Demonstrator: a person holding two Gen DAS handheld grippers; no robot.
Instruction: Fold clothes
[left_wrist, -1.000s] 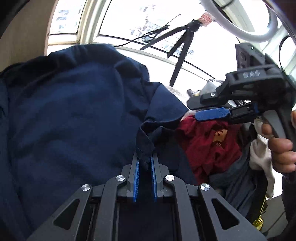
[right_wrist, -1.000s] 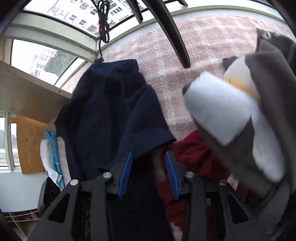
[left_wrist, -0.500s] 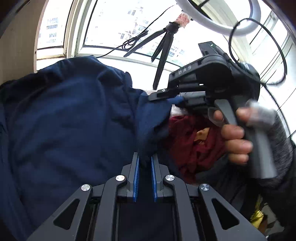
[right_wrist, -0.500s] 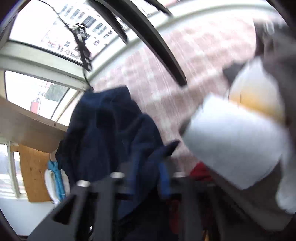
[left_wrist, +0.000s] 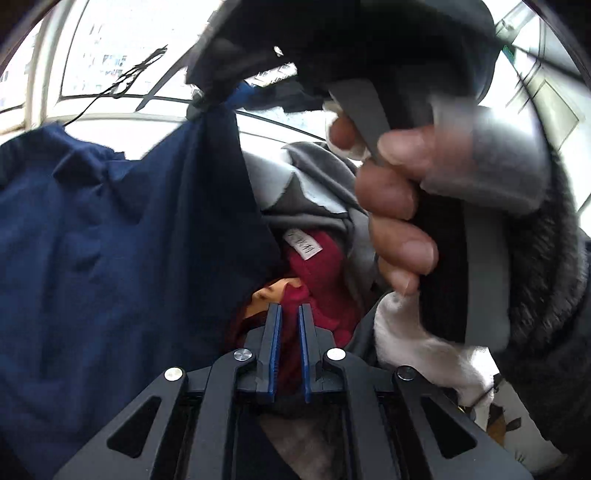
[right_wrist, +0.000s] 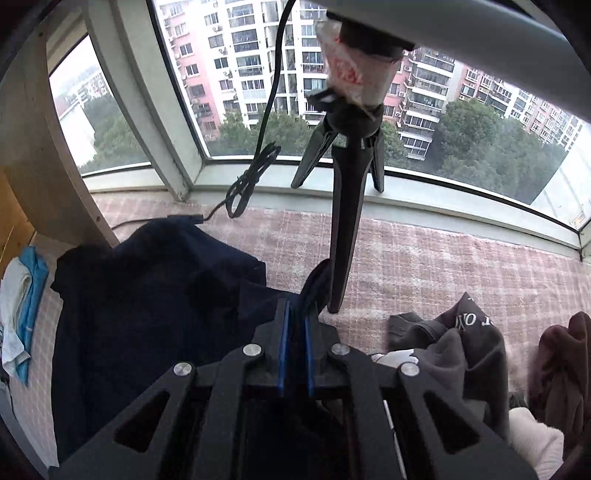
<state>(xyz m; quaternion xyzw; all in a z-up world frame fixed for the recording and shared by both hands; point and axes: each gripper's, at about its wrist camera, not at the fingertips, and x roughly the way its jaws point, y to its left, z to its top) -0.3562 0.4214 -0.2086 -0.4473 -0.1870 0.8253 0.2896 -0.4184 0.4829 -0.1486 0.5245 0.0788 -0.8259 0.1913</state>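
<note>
The right tongs pinch a corner of the crumpled navy cotton shirt, lifting it so it hangs open for folding. The left tongs, nearly shut, grip nothing visible; the shirt drapes to their left.

Daylight enters through the bay window behind the scene. In the left wrist view the panes are blown out to white and the navy shirt reads as a backlit mass; the person's hand, close to the lens, is motion-blurred and soft. The right wrist view is evenly exposed and sharp (buildings outside resolve clearly). Both fisheye frames bow straight lines and darken at the corners.
</note>
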